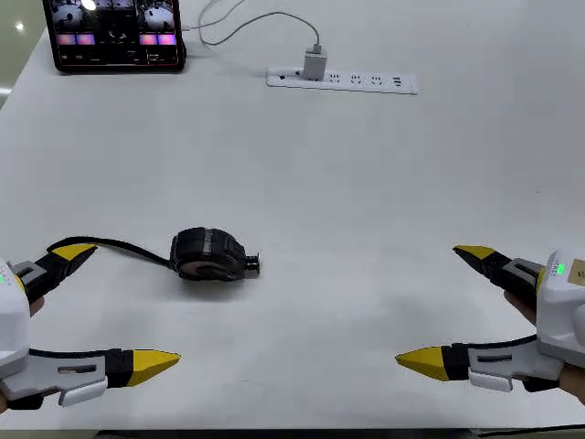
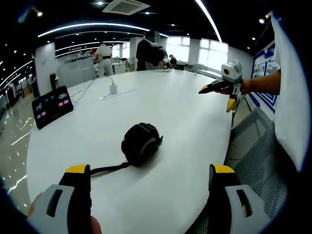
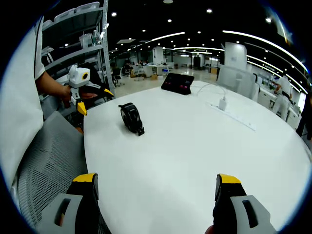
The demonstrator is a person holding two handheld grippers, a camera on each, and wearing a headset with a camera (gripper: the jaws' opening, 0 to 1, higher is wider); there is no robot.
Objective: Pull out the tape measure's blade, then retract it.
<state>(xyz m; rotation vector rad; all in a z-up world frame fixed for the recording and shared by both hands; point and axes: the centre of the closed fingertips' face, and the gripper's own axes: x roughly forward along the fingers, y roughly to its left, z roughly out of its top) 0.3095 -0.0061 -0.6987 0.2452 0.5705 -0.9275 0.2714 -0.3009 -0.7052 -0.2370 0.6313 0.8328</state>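
Resting left of centre on the white counter (image 1: 366, 229): black tape measure (image 1: 208, 253), likely dense, rigid, smooth-cased. Left gripper (image 1: 132, 304) and right gripper (image 1: 429, 304) gape wide, empty. Judged holds: case flanks, then small blade hook (image 1: 253, 265).

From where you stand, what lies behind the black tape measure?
Bare white table, then a power strip with a plugged charger, and a tablet left of it. The tape measure hides its own far side.
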